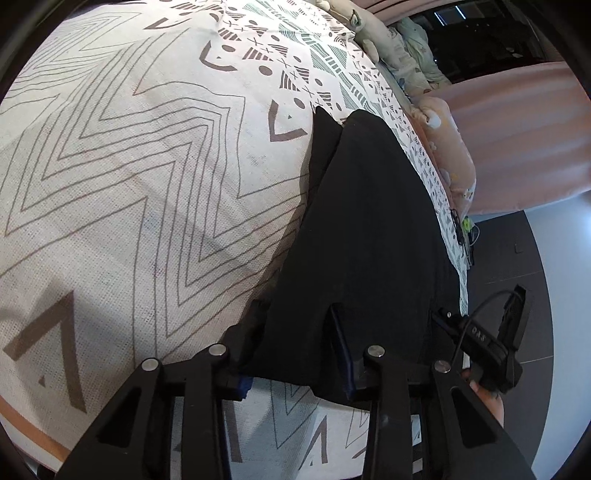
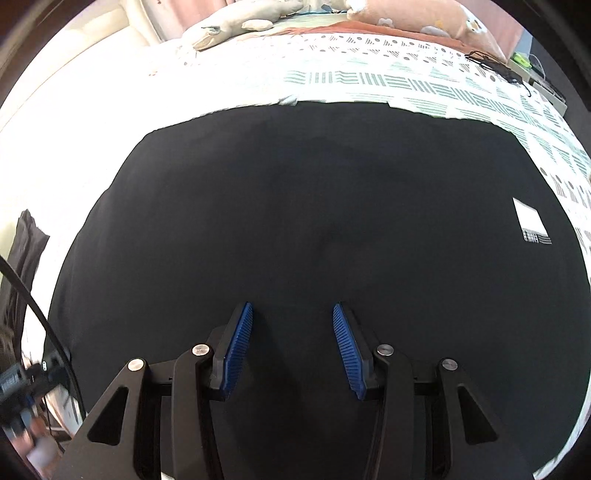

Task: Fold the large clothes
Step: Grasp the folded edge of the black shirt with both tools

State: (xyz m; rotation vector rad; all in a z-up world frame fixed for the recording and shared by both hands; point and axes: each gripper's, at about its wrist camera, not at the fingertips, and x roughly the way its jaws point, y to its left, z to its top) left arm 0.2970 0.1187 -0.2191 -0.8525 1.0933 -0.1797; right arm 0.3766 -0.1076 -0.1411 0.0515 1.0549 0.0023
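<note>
A large black garment [image 2: 295, 206] lies spread flat on the patterned bedspread [image 2: 406, 81], with a white label [image 2: 532, 221] near its right edge. My right gripper [image 2: 293, 314] hovers over its near part, jaws wide apart, blue pads [image 2: 238, 347] showing, nothing between them. In the left wrist view the same garment [image 1: 369, 229] runs up the right side of the bed. My left gripper [image 1: 295, 314] is open at the garment's near corner, with the cloth lying between its spread fingers [image 1: 341, 350]; the left finger is partly hidden by fabric.
The bedspread [image 1: 129, 166] with zigzag lines fills the left side. Plush toys and pillows [image 2: 240, 22] lie at the bed's head. A pink cushion [image 1: 454, 162] and pink curtain [image 1: 517, 129] stand at the bed's right edge, dark floor [image 1: 517, 258] beyond. The other gripper's body [image 1: 491, 343] shows low right.
</note>
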